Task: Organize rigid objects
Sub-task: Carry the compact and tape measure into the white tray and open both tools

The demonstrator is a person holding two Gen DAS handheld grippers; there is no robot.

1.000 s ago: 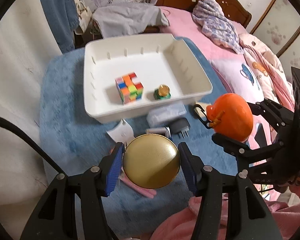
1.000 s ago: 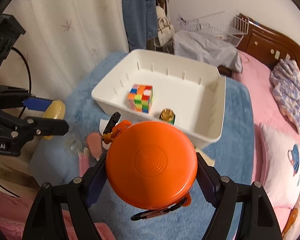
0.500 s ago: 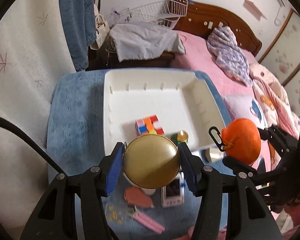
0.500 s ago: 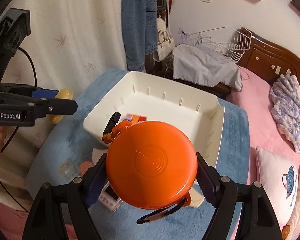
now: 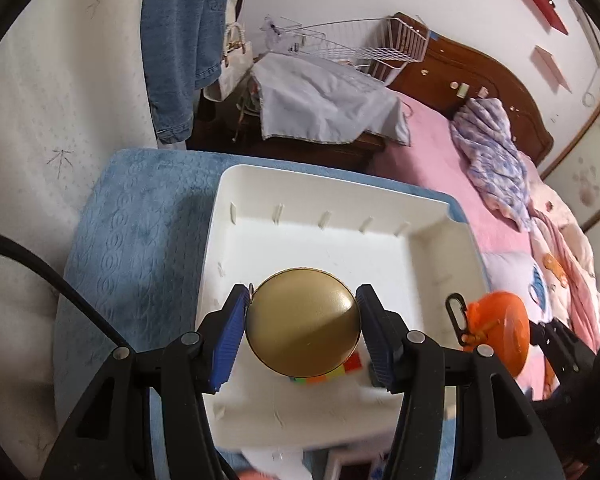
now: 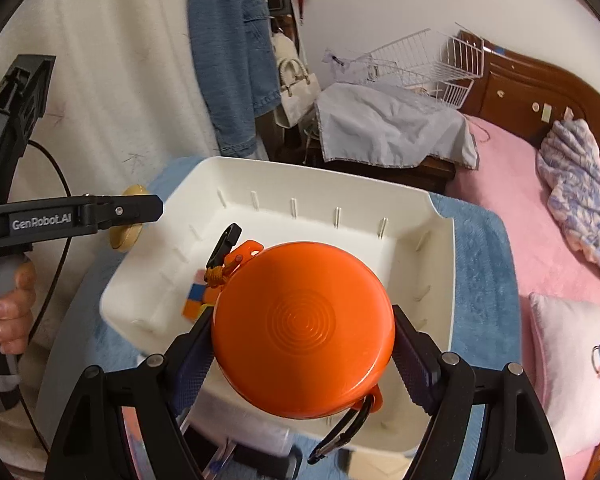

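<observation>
Blue-covered desk (image 5: 140,216) carries a white bin (image 5: 340,184); left gripper (image 5: 303,334) clenches a gold disc (image 5: 303,322), right gripper (image 6: 302,350) an orange case (image 6: 302,328), apparently over the bin.

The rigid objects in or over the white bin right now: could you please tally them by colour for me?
Gold: 1, the round gold tin in the left hand-held gripper
Orange: 1, the round orange case in the right hand-held gripper
Multicoloured: 1, the puzzle cube lying in the white bin
Total: 3
</observation>
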